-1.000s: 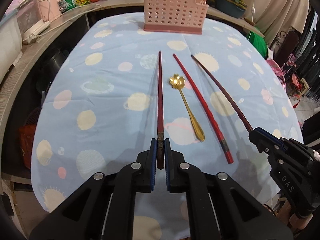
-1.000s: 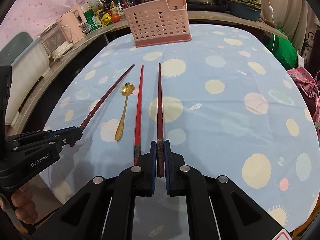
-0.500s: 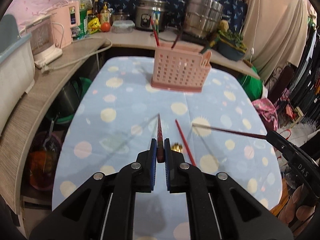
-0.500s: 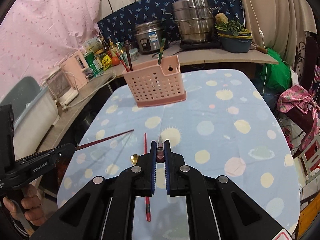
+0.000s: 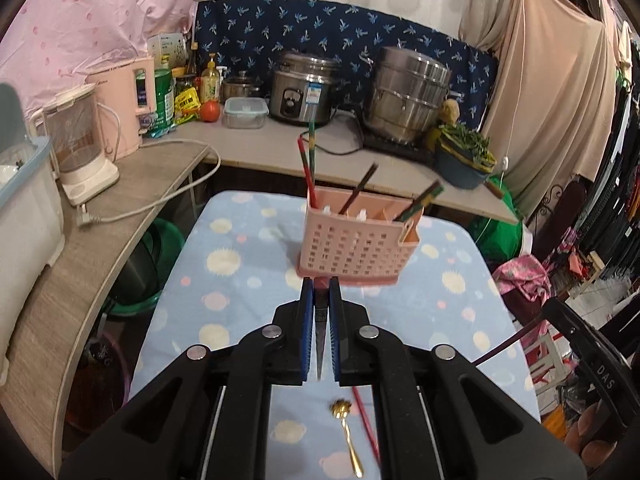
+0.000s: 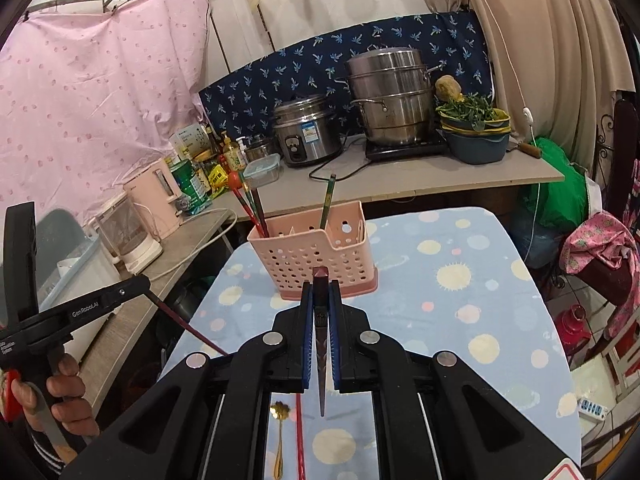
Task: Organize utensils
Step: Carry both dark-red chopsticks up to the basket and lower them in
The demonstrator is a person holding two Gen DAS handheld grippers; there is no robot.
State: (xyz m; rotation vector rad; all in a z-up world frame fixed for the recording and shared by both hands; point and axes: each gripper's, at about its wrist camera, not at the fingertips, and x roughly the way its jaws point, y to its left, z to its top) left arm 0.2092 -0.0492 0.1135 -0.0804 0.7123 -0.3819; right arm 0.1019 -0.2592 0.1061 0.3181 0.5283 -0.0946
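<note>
Clamping down in the left gripper [image 5: 320, 285] on a dark red wooden chopstick [image 5: 320, 340], blue pads [image 5: 307, 320] pinched against the shaft, thick end poking just past the tips and thin end pointing back toward the handle. Same story in the right gripper [image 6: 321, 286]: squeezed onto a dark maroon chopstick [image 6: 321, 352], blunt end forward. Both lifted well clear of the table under its light blue dotted cloth [image 5: 240, 280]. Dead ahead at the far end, the pink perforated plastic utensil basket [image 5: 356, 248], already bristling with several upright sticks. Lying near, below the grippers: a gold metal spoon with a flower-shaped bowl [image 5: 347, 428] and, just right of it, a bright red chopstick [image 5: 366, 420], neither picked up yet. Now for the drop, judging by the setup: carry each stick above the basket rim, tip it toward vertical, line it up over an open compartment, and ease the squeeze only once the lower end is inside. Best to take turns, one hand then the other, to avoid crossing sticks or nudging the leaning ones. From the left wrist, a look at the basket's inner dividers and the notched right corner. From the right wrist, instead, the left handle and the fingers wrapped around it, plus that stick jutting sideways from its tip.
</note>
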